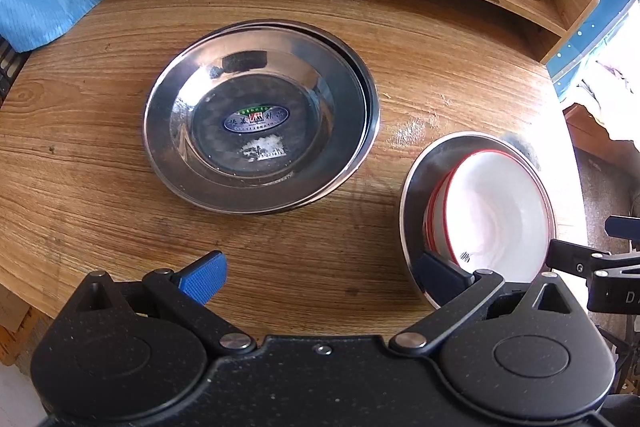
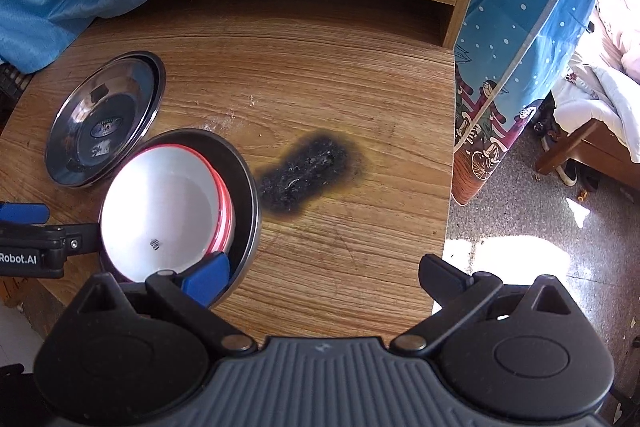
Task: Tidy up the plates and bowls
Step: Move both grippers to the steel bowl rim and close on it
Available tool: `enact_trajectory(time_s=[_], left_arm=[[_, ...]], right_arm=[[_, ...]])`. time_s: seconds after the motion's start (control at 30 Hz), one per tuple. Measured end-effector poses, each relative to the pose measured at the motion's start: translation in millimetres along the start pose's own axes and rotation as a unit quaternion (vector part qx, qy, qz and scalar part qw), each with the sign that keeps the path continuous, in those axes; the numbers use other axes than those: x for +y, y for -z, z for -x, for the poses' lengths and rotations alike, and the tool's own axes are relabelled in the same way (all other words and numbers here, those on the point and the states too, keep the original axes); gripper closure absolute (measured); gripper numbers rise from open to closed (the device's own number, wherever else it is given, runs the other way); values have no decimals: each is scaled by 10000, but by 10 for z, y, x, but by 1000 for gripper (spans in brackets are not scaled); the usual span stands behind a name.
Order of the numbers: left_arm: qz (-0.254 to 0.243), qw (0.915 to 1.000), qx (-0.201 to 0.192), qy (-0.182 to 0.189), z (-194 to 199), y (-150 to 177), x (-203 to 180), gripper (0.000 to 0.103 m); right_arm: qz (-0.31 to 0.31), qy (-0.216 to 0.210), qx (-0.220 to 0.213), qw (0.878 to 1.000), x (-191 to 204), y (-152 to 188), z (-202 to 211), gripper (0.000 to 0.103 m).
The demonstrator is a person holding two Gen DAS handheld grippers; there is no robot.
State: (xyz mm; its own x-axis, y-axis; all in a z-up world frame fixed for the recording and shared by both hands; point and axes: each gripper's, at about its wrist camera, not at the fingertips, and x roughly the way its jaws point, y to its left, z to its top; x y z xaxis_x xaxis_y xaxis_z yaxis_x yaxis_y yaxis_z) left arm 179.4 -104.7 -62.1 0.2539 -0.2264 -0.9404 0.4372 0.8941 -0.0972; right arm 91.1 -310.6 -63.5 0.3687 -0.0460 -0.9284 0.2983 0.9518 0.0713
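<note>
Bowls, white with red rims and nested, sat in a steel plate at about four o'clock of the stacked steel plates on the wooden table. Left gripper hovered low over the table, jaws spread wide and empty, its right finger over that plate's near rim. Right gripper hung equally wide and empty, its left finger at the bowls' near edge; contact could not be told. A burn mark lay at twelve o'clock of it.
</note>
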Motion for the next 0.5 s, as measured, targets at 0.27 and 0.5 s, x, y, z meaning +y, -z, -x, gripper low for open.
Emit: enact_trajectory(time_s=[0.27, 0.5], left_arm=[[-9, 9999, 77, -142, -83, -8, -39, 1], [59, 9997, 169, -143, -160, -17, -33, 1]], right_arm=[[263, 118, 82, 9996, 67, -51, -50, 0], [257, 66, 123, 9996, 46, -84, -87, 0]])
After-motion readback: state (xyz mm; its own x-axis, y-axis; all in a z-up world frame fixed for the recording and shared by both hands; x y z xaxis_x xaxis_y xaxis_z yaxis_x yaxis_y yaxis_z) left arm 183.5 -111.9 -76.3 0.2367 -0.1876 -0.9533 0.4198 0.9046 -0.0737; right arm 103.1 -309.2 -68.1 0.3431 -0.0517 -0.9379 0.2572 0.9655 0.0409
